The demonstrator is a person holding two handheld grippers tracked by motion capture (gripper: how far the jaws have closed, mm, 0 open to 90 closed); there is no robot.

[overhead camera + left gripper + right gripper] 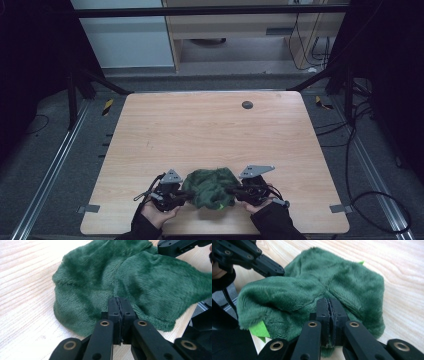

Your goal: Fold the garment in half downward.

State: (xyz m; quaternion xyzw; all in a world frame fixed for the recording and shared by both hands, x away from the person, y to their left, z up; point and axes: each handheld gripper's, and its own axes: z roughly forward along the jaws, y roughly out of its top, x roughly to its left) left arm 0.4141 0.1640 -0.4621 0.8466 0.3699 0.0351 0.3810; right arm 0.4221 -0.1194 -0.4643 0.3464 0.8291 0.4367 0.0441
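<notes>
From above, my scene is dim. The room around the table [215, 135] falls to near black at both sides, and the wooden top is the brightest patch, lit evenly from overhead with no hard glare. That picture is soft and a little grainy. My hands and the green cloth [210, 187] sit in murk at the bottom edge, their detail hard to read. The frame rails bow slightly toward the corners.

My 2 gripper views are much brighter. Daylight-like light washes the wood pale, almost blown out at the top. The plush fibres are sharp mid-frame, while my jaws at the bottom are slightly soft. Shadows under the cloth are faint.
</notes>
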